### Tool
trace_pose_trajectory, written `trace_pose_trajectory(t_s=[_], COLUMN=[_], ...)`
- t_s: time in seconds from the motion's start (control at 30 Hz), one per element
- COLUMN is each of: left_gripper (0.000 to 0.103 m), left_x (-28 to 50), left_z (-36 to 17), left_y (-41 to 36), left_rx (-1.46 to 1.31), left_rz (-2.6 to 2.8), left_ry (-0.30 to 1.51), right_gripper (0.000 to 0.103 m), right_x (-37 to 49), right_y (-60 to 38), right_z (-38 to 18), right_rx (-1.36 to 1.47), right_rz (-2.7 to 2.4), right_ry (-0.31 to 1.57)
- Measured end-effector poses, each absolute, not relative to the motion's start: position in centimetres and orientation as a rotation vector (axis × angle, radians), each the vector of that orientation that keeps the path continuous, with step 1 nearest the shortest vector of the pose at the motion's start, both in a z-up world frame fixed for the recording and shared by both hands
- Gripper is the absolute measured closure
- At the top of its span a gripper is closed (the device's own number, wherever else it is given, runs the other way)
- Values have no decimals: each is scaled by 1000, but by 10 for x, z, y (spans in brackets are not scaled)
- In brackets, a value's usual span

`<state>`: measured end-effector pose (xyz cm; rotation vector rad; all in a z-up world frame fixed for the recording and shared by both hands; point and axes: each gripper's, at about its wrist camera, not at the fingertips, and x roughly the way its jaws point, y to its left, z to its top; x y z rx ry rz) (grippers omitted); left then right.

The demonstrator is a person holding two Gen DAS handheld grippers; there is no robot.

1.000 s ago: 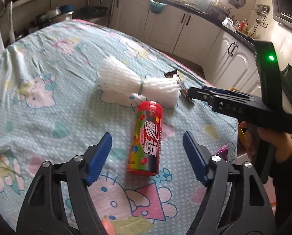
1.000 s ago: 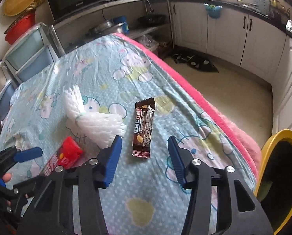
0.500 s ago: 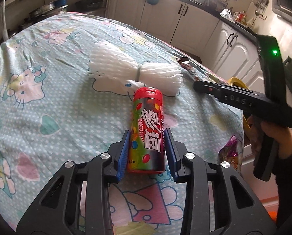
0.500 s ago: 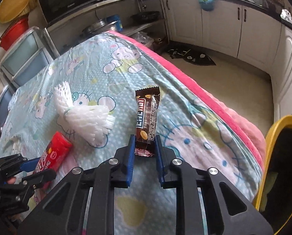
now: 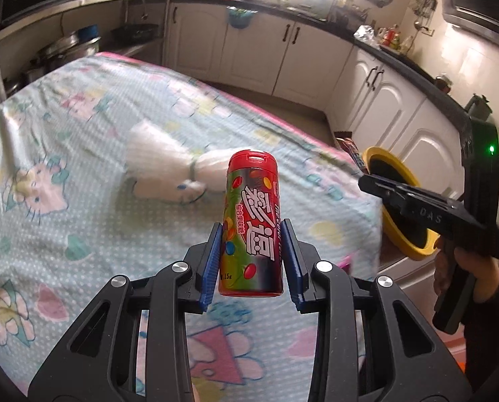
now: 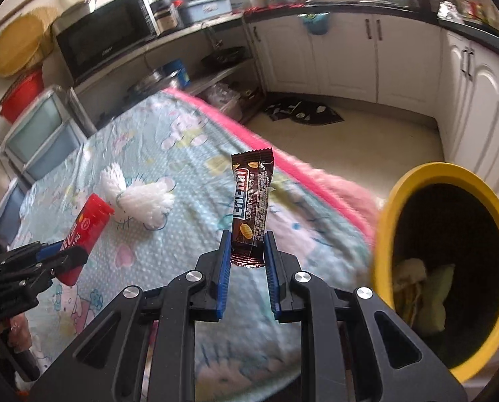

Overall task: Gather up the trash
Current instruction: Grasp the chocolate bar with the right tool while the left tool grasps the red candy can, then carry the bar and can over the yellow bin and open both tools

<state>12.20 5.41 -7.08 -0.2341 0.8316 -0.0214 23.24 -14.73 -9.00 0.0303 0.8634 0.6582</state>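
In our left gripper (image 5: 252, 261) the jaws have closed narrow onto the lower half of a red candy tube (image 5: 252, 224), pads flat against its round sides, and the tube stands clear above the surface (image 5: 81, 174). We judge it stiff and light but smooth, so a round plastic wall could twist or slide out; the low hold is secure enough, though a grip nearer the middle would steady it more.

In our right gripper (image 6: 247, 266) the jaws are nearly together, pinching the bottom end of a brown snack bar wrapper (image 6: 252, 207), which sticks up ahead of the pads. It looks thin, crinkly and very light; the free upper end will likely flop or swing, so a pinch on the flat end is the sensible place.

Further out, a white foam net (image 6: 142, 202) lies on the patterned cloth, not collected. The yellow bin (image 6: 400, 201) stands just beside the surface's edge, near the wrapper, with some rubbish already inside.
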Motion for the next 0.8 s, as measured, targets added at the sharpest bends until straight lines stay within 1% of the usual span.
trace_pose_trajectory(t_s=[0.4,0.8], left_gripper=[76,76], left_x=[152,176], left_z=[-33,-12], left_y=[2,-55], left_rx=[-206,-156], left_rz=[-133,-237], left_ry=[745,702], right_gripper=[84,84], right_x=[222,217], right_y=[-228,-281], right_z=[-51,-32], right_rx=[106,123], right_rz=[522,396], right_ry=[756,680])
